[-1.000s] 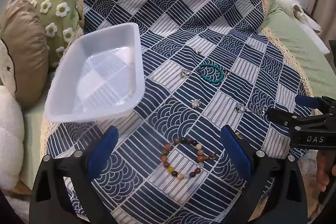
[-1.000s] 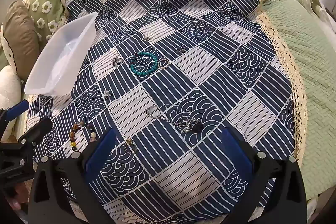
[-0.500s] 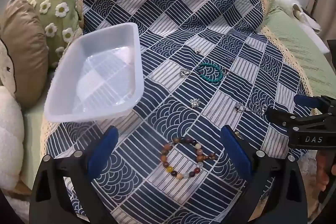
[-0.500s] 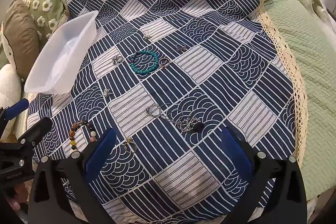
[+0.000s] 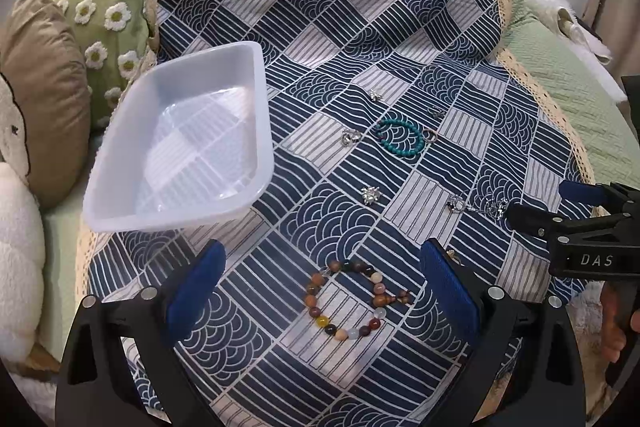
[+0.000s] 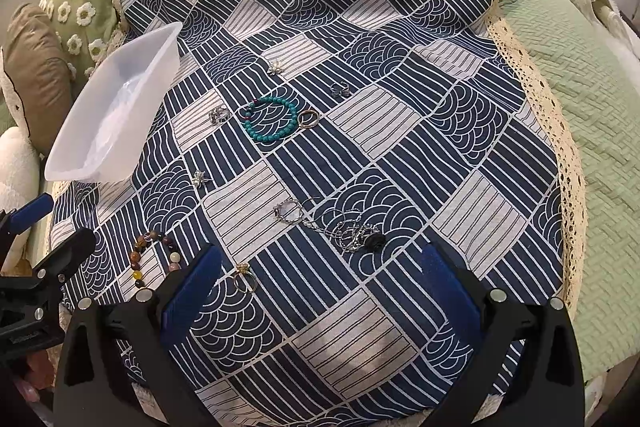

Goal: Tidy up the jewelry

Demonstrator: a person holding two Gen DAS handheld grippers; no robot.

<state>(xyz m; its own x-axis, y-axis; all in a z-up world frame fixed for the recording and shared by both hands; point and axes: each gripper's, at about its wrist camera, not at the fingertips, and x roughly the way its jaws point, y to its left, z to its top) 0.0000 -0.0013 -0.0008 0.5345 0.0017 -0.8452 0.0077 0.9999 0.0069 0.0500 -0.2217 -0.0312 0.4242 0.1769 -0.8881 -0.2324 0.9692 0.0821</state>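
Left gripper (image 5: 320, 287) wide open, holding nothing, above the brown bead bracelet (image 5: 354, 301) on the patterned cloth (image 5: 360, 7). Right gripper (image 6: 320, 291) wide open, empty; silver chain (image 6: 344, 227) just ahead of it, gold ring (image 6: 245, 279) by its left finger. Teal bracelet (image 6: 272, 119) farther off. Empty plastic tray (image 5: 180, 143) at the cloth's left edge.

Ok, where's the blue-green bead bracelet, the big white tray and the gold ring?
Turquoise bracelet (image 6: 256, 133), right wrist view, on its near-left beads.
White tray (image 5: 262, 99), left wrist view, on its right rim.
Gold ring (image 6: 303, 124), right wrist view, on the band's near edge.
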